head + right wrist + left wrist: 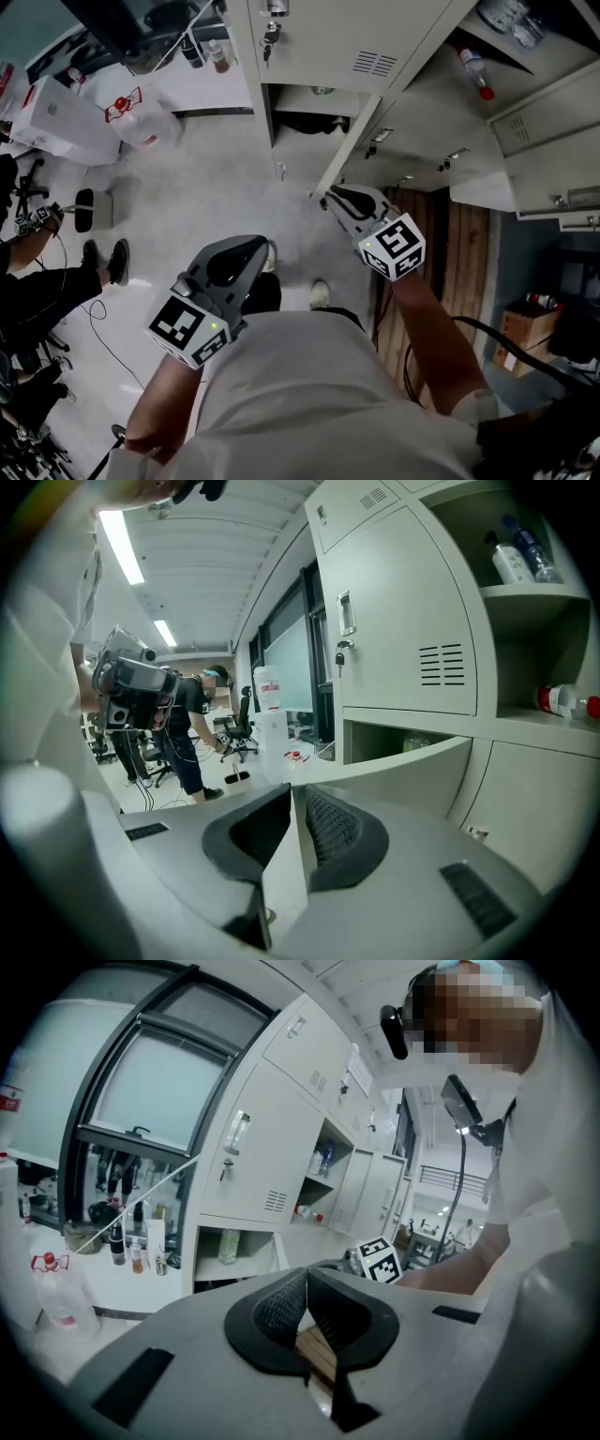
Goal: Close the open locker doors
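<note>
A pale grey locker door (354,142) swings out from the lower compartment (314,105) of the locker bank. My right gripper (324,198) is shut on this door's free edge. In the right gripper view the door (412,771) runs off to the right and its thin edge (289,855) sits pinched between the pads. My left gripper (266,247) hangs lower left of the door, apart from it, shut and holding nothing; its pads (281,1302) meet. An upper compartment (469,70) with bottles also stands open.
A closed door with a key (271,37) is above the open compartment. On the floor at left are a white box (56,122), a plastic bottle (142,120) and cables. People stand at the left edge (37,281). My shoe (320,293) is below the door.
</note>
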`<state>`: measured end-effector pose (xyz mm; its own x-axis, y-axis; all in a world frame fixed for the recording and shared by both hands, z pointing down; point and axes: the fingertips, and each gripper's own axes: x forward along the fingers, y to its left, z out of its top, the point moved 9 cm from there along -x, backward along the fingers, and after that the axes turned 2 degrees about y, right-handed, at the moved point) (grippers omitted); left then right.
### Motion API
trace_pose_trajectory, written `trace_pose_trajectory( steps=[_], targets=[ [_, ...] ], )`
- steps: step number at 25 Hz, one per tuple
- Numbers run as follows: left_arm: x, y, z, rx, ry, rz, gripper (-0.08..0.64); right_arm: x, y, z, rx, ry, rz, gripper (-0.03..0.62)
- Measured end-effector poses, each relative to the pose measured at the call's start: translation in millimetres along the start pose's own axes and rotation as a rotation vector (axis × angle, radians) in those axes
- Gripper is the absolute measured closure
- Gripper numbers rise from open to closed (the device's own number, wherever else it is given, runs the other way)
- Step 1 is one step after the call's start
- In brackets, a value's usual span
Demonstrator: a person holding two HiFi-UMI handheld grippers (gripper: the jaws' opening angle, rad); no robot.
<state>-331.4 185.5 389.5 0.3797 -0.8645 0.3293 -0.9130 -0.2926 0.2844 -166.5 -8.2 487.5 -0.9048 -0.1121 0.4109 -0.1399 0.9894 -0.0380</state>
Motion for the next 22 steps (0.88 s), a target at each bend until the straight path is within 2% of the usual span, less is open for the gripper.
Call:
trace_pose_trajectory(
  steps=[10,22],
  targets=[
    [-1.0,41.0,12.3,0.018,-0.003,-0.058,0.548,38.1,3.8,22.3,-0.031,0.022,-0.017,0.543],
    [-6.7,84.6,25.8,0.048,0.009,-0.124,0.548,76.3,0.1,41.2,-0.008,0.034,-0.085,0.549]
  ],
)
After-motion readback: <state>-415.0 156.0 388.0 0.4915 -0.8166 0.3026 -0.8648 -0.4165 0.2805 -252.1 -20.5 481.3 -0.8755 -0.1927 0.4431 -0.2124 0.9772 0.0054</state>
